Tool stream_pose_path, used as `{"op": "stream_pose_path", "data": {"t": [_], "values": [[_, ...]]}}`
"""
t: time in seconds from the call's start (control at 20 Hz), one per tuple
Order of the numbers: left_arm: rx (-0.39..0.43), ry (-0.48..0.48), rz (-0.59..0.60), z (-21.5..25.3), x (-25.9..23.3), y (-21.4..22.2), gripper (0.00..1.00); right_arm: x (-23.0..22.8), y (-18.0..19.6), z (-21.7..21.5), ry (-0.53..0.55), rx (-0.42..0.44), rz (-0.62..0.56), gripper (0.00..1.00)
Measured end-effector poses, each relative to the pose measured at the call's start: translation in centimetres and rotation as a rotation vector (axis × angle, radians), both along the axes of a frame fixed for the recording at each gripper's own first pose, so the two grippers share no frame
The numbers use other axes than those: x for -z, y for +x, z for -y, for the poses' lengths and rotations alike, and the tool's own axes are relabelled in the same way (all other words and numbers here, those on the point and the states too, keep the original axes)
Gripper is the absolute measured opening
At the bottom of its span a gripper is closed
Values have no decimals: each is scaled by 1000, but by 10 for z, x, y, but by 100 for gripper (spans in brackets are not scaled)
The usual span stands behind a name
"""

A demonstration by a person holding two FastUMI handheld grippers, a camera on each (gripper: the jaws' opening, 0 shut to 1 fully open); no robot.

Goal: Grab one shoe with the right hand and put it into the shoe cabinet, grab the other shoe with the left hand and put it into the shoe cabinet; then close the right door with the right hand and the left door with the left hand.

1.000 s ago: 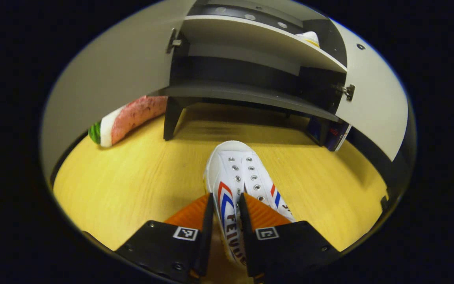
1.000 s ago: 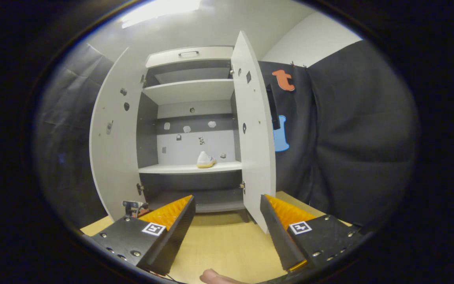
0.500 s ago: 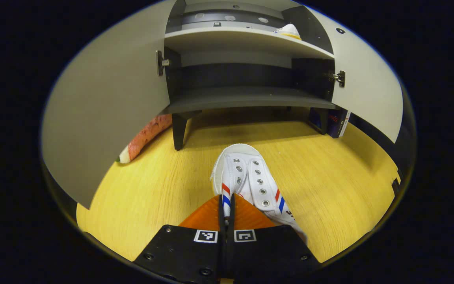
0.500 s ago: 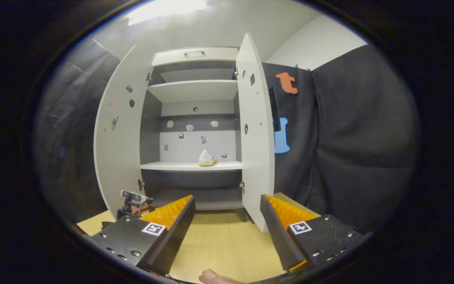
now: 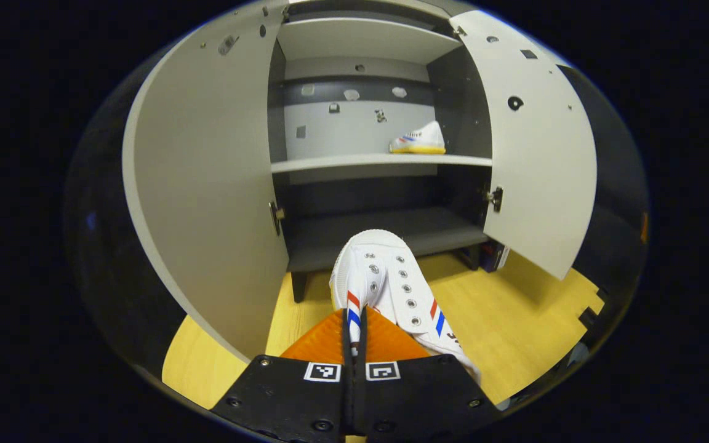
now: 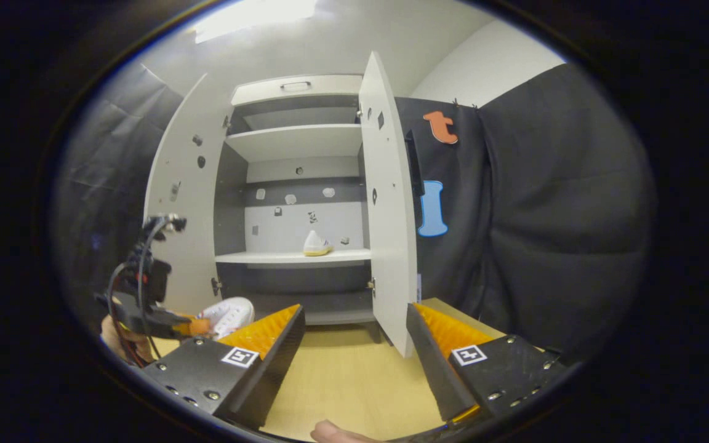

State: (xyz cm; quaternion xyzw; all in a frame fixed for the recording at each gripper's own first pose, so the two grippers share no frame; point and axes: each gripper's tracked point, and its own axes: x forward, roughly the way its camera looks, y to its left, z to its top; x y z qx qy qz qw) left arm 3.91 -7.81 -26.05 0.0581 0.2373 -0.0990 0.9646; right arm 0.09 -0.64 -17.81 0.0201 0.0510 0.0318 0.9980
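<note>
Task progress at the second shoe's carry. First shoe (image 5: 419, 139) already placed: resting on the middle shelf (image 5: 379, 161) of the shoe cabinet (image 5: 360, 80), toward its right side, also seen from the right gripper view (image 6: 317, 244). Second shoe (image 5: 385, 280) clamped in the left claw (image 5: 354, 323), fingers pressed together on the collar edge of the upper, toe pointing toward the cabinet opening and held clear of the tabletop (image 5: 533, 320) (height over the wood judged from the right gripper view, where the shoe (image 6: 226, 315) hangs out from the left claw (image 6: 191, 325) in front of the left door). Right claw (image 6: 354, 332) spread wide apart, holding nothing, facing the open cabinet from farther back. Left door (image 5: 207, 184) and right door (image 5: 533, 141) both swung fully open.

Done: one shoe stowed; other shoe grasped and lifted. Left: carrying the held shoe forward and setting it on a shelf inside, beside the first or on the dark lower shelf (image 5: 385, 237) (which one cannot be told yet); releasing; then swinging the right door shut with the right claw and the left door with the left claw. Roughly half complete by this judgement.
</note>
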Motion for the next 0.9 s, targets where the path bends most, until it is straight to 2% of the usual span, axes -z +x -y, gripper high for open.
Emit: {"op": "stream_pose_path", "data": {"t": [0.25, 0.35, 0.5, 0.6, 0.9], "values": [[-15, -29, 84, 5, -71, 20, 0, -11, -11, 13, -6, -1, 48, 98], [-22, -52, 103, 11, -97, 40, 0, -16, -14, 16, 7, -3, 61, 98], [-37, -113, 120, 21, -135, 79, 0, -24, -18, 19, 16, -10, 81, 98], [-45, -115, 139, 26, -154, 110, 0, -26, -21, 21, 12, -13, 91, 98], [-117, -154, 188, 41, -181, 209, 1, -28, -19, 24, 14, -22, 103, 98]]}}
